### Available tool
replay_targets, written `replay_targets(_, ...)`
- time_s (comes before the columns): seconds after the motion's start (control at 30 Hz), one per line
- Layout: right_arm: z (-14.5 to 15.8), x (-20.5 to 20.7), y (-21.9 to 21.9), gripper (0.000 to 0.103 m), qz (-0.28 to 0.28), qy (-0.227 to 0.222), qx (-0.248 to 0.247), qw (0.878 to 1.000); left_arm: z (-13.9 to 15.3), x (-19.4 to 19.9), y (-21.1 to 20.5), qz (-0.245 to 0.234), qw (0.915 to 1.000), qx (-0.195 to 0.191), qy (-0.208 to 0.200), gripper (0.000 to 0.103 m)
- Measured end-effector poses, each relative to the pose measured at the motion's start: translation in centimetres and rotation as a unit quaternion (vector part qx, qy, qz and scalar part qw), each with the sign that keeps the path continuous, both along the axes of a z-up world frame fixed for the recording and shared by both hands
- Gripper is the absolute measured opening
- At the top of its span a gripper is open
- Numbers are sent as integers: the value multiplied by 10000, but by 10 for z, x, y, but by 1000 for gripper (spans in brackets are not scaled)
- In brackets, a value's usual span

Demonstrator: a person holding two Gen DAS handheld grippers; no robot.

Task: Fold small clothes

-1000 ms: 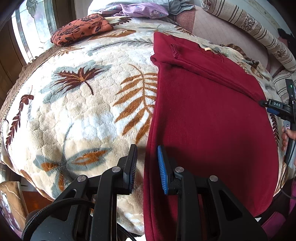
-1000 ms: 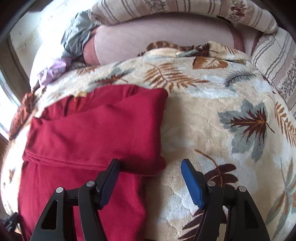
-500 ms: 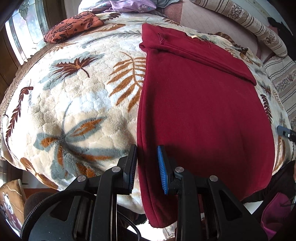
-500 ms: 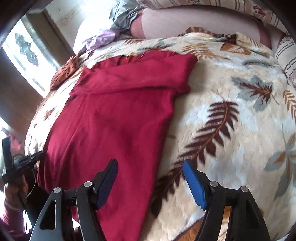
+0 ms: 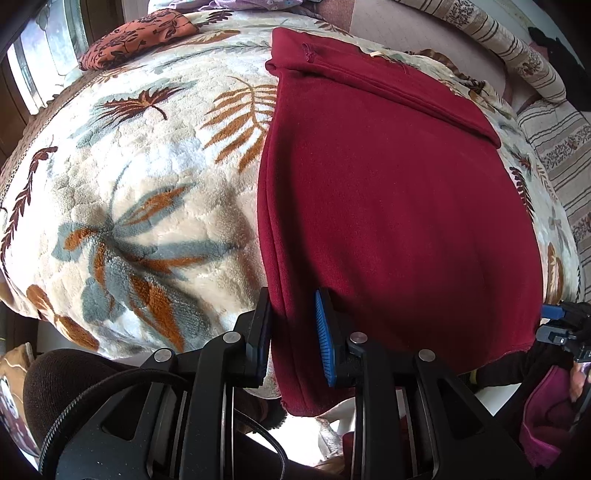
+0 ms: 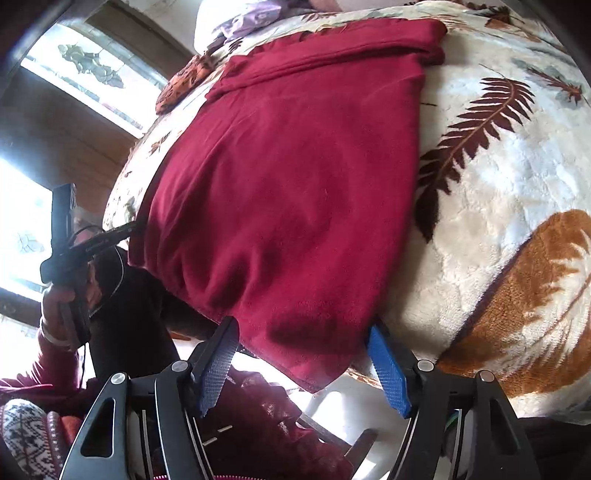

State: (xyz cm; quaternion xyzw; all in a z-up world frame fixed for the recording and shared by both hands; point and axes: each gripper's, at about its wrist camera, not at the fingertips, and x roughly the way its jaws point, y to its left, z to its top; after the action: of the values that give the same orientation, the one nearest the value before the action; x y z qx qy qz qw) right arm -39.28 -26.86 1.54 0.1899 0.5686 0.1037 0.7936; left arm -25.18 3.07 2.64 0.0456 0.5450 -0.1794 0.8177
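A dark red garment (image 5: 388, 206) lies flat on a leaf-patterned blanket (image 5: 147, 184), its near hem hanging over the bed edge and its far end folded over. My left gripper (image 5: 293, 328) is open, its fingers straddling the garment's near left corner edge. In the right wrist view the garment (image 6: 295, 184) fills the middle. My right gripper (image 6: 303, 369) is wide open, its fingers on either side of the garment's near right corner. The left gripper also shows there at the left (image 6: 70, 251), held in a hand.
An orange patterned cushion (image 5: 136, 40) lies at the far left of the bed. Striped pillows (image 5: 517, 55) and purple cloth (image 5: 251, 5) lie at the head. A window (image 6: 88, 70) is on the left. The bed edge drops off just below both grippers.
Both grippers have drawn back toward the near bed edge. The garment's near hem and corners now sit between their fingers. The right view has swung left.
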Motion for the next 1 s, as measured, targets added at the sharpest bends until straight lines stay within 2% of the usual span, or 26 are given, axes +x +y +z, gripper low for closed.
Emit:
replay_targets(0.07, 0, 1, 3, 66, 62, 1, -90, 9999, -1, 0, 1, 4, 10000, -19, 19, 22)
replay_targets(0.13, 2, 1, 2, 57, 90, -54, 32, 9999, -1, 1, 3, 42, 9999, -90, 79, 22)
replay_targets(0.17, 3, 3, 1, 56, 106, -87, 81, 9999, -2, 2, 4, 67, 9998, -133, 120, 22)
replay_targets(0.33, -2, 4, -1, 55, -12, -162, 145, 9998, -1, 0, 6, 31, 9992, -238, 310, 22)
replay_targets(0.4, 3, 2, 2, 55, 157, -312, 169, 9992, -1, -2, 5, -26, 9991, -226, 344, 22)
replay_targets(0.47, 5, 5, 4, 55, 184, -525, 390, 9977, -1, -2, 4, -27, 9992, -205, 349, 22)
replay_targets(0.6, -9, 15, 5, 55, 82, -383, 505, 9980, -2, -1, 3, -67, 9991, -206, 357, 22)
replay_targets(0.67, -8, 18, 7, 47, 74, -415, 518, 9978, -2, 0, 3, -88, 9990, -230, 378, 20)
replay_targets(0.73, -4, 19, 6, 19, 81, -488, 370, 9981, -1, 1, 2, -142, 9988, -250, 392, 12)
replay_targets(0.77, -3, 19, 3, 17, 49, -518, 380, 9979, 1, 2, 3, -148, 9988, -253, 387, 7)
replay_targets(0.9, 10, 21, -6, 14, -49, -714, 624, 9955, 29, 12, 11, -122, 9970, -723, 263, 7)
replay_targets(1.0, 32, 28, -9, 14, -42, -1065, 567, 9927, 57, 30, 16, -55, 9932, -1165, 45, 7)
